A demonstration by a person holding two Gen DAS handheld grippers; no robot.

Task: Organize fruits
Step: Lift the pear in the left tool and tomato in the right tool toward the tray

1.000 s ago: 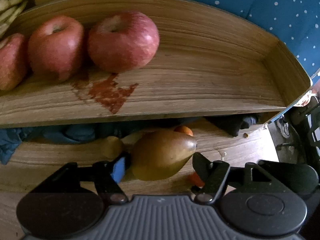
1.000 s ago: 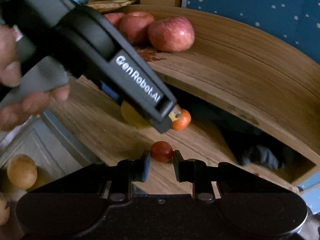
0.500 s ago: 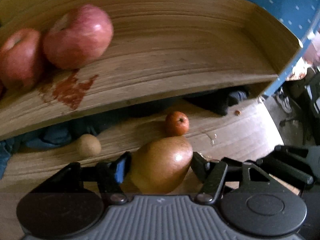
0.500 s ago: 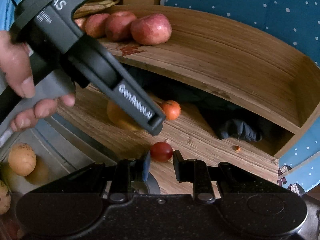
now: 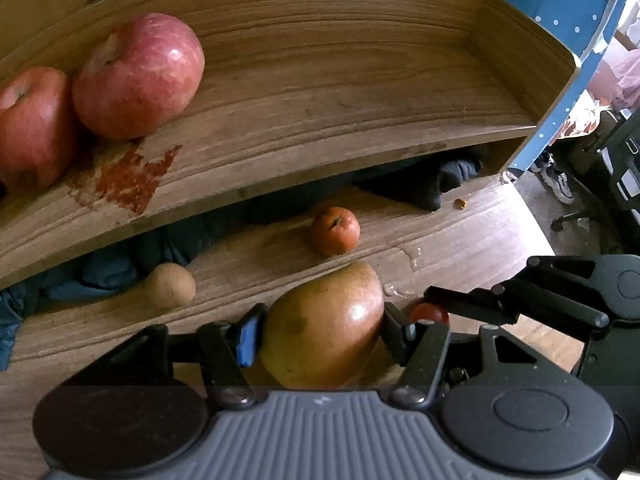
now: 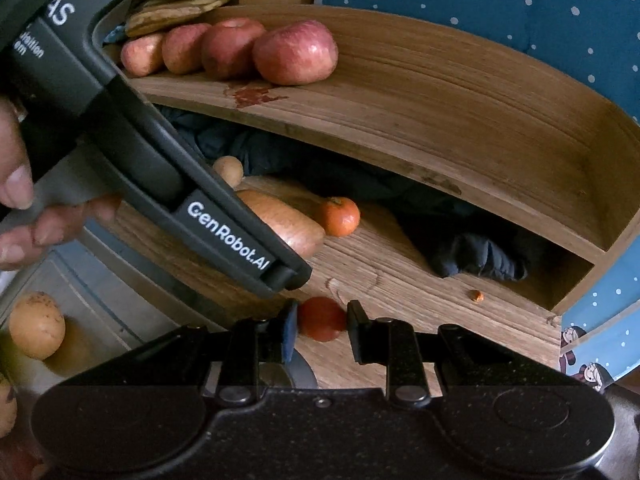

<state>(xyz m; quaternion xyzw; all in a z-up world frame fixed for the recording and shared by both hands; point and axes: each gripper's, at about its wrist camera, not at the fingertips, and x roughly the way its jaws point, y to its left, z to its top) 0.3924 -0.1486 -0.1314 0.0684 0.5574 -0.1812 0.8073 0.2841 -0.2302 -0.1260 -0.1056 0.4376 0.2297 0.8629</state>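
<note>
With the left gripper point(image 5: 320, 336) clamped on the smooth pear point(image 5: 324, 328) and the right gripper point(image 6: 320, 320) pinching the small red fruit point(image 6: 322, 318), either rounded fruit could squirt loose if they bump.

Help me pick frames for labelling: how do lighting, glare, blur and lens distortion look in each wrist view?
Left wrist view: sharp, daylight from the right, a glare spot on the pear, deep shadow under the shelf, whose straight edges bow from the fisheye. Right wrist view: dimmer, the left gripper's body looms large, the hand at the edge is soft, the red fruit is sharp.
</note>
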